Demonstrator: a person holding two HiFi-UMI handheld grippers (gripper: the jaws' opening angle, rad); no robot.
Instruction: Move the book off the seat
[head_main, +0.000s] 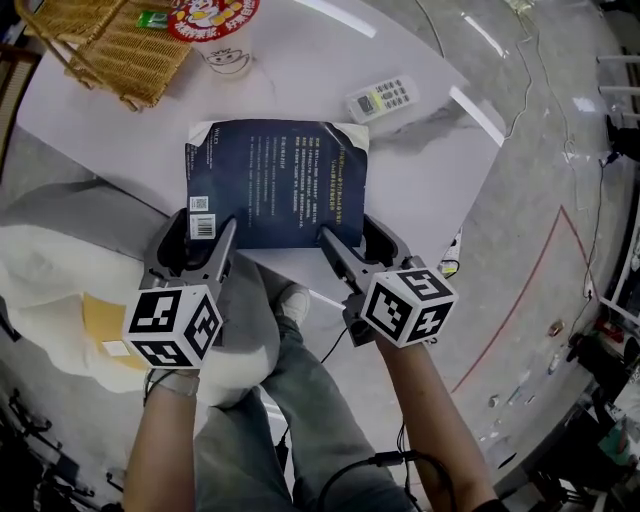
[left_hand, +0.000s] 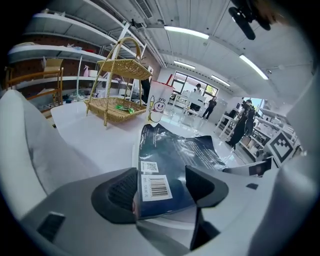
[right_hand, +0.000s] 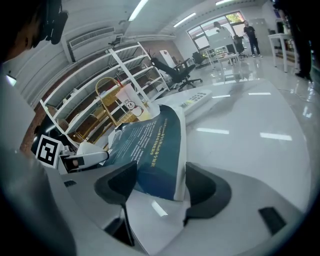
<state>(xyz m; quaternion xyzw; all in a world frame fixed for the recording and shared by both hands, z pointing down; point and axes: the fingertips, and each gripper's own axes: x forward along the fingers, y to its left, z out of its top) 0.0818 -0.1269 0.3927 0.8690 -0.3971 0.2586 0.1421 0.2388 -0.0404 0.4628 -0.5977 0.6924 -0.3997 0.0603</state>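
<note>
Seat cushion (head_main: 60, 280) is sitting left of and behind the left tool (head_main: 208, 226), and the book isn't on it. Left tool is standing wide open, straddling the near-left corner of the book (head_main: 280, 180), the barcode one, with the pads not pinching. Book is lying flat on the desk (head_main: 440, 170) just ahead of both tools, so it's already off the seat. Right tool (head_main: 347, 232) is gaping too, with the near-right corner sitting between its jaws, curling up slightly, unclamped. One tool per corner is probably keeping a floppy paperback level. Wicker basket (head_main: 110, 45), cup (head_main: 222, 50) and remote (head_main: 382, 98) are sitting beyond the book's far edge. Looks like set-down; backing out is what's remaining.
</note>
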